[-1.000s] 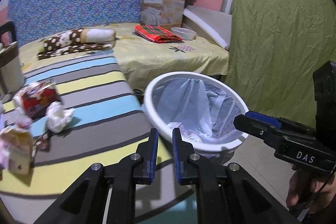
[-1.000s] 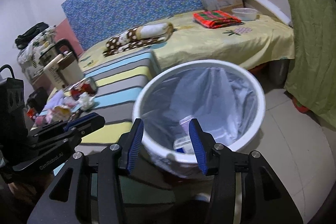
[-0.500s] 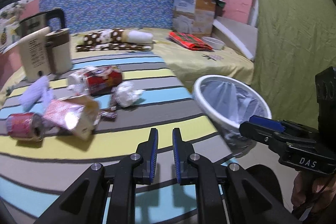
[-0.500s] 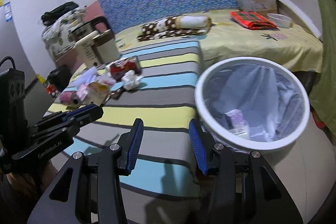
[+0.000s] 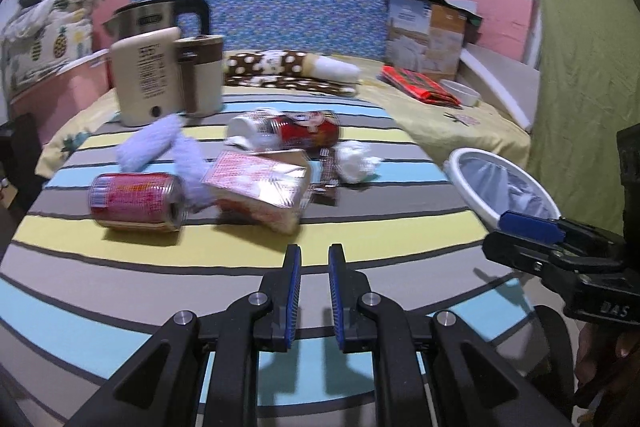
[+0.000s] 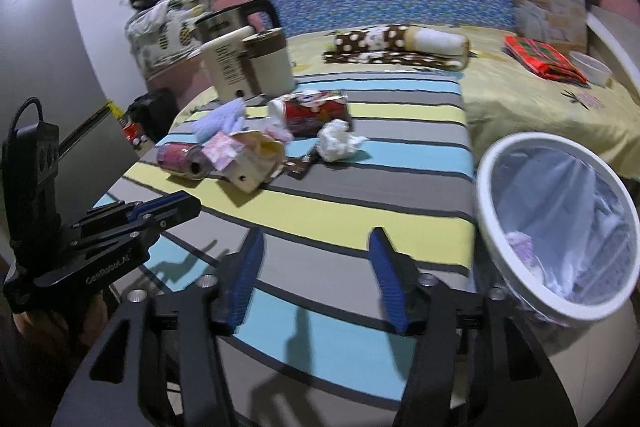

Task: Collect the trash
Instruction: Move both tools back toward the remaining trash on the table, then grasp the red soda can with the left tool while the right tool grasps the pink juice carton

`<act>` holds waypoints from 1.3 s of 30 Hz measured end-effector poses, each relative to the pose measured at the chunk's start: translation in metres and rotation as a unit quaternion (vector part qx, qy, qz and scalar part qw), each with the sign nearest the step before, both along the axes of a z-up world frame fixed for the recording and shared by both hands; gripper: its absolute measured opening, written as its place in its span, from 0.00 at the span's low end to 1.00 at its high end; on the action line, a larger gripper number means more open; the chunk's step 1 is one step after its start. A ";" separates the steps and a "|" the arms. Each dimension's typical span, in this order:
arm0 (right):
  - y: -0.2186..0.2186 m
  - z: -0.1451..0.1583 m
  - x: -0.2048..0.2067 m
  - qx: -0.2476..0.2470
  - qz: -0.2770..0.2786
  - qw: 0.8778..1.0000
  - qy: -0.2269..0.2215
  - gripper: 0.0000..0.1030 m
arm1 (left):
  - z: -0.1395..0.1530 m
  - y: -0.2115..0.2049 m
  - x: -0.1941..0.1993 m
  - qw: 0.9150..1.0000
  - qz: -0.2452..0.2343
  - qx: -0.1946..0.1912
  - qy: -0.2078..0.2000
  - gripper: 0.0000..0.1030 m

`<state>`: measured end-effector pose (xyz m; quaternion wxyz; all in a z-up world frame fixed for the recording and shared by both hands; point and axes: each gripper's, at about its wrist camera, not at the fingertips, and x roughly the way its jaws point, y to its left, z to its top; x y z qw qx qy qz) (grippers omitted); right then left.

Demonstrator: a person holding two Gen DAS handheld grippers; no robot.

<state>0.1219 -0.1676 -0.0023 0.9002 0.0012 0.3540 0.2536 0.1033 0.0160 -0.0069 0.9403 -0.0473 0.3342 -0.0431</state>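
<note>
One wrapper sits in the bin (image 6: 486,195) at 3 o'clock, rest of the trash pile (image 5: 256,183) waits at 12 on the striped table (image 5: 360,239); left gripper (image 5: 313,291) nearly closed, empty, right gripper (image 6: 316,283) wide apart, empty

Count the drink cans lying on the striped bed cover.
1: a red drink can lies on its side at the pile's left end, beside the pink carton. The red cylinder behind looks like a snack tube. More may be hidden.
</note>
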 end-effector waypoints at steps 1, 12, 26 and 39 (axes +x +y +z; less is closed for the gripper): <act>0.004 0.000 0.001 -0.001 0.006 1.000 -0.001 0.58 | 0.000 0.006 0.000 1.000 0.006 0.000 0.000 0.13; 0.062 -0.002 0.020 -0.032 0.070 0.997 -0.017 0.59 | -0.003 0.075 0.010 0.997 0.070 0.010 0.001 0.13; 0.117 -0.009 0.046 -0.076 0.135 0.987 -0.042 0.60 | -0.001 0.152 0.039 0.994 0.110 0.003 -0.008 0.34; 0.137 -0.015 0.052 -0.118 0.157 0.979 -0.055 0.60 | -0.016 0.162 0.057 0.997 0.074 -0.030 0.011 0.44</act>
